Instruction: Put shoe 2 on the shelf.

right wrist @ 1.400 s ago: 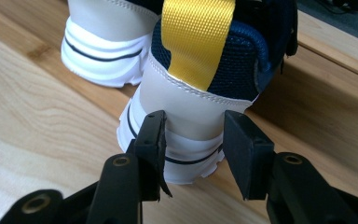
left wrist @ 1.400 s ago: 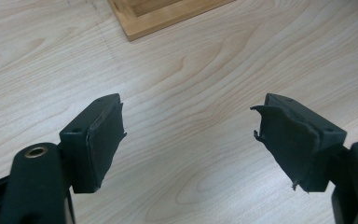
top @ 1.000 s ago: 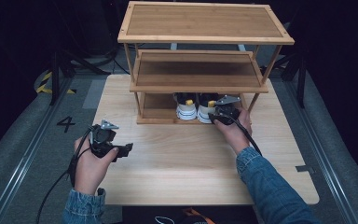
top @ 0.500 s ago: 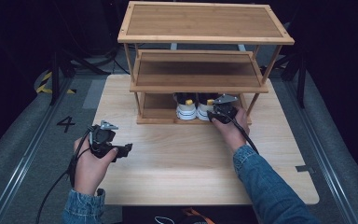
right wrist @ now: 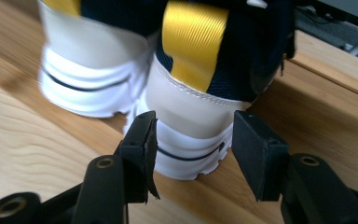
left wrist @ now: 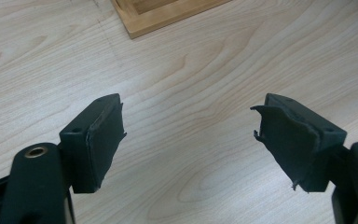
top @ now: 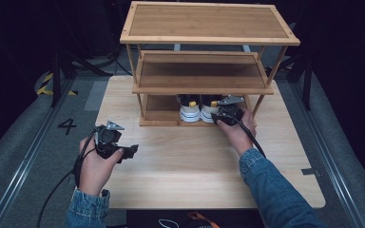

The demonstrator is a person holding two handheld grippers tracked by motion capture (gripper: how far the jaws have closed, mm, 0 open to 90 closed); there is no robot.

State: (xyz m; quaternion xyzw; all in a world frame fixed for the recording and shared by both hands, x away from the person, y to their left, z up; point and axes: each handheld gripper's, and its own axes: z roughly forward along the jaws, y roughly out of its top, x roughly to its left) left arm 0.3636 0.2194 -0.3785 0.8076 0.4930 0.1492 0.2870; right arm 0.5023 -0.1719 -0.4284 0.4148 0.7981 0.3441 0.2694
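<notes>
Two shoes sit at the front edge of the rack's (top: 199, 122) bottom shelf

The right gripper (right wrist: 193, 140) brackets the heel of the right-hand shoe (right wrist: 200, 112), jaws apart and not yet pinching; probably best to close squarely on the heel. The left gripper (left wrist: 189, 135) hovers wide open over the desk (top: 190, 166) near its left edge

I see a pair of white sneakers (top: 198, 110) with navy collars and yellow heel tabs standing upright, side by side and touching, on the bottom shelf (top: 159, 115) of the rack, heels at its front edge, right of centre.
</notes>
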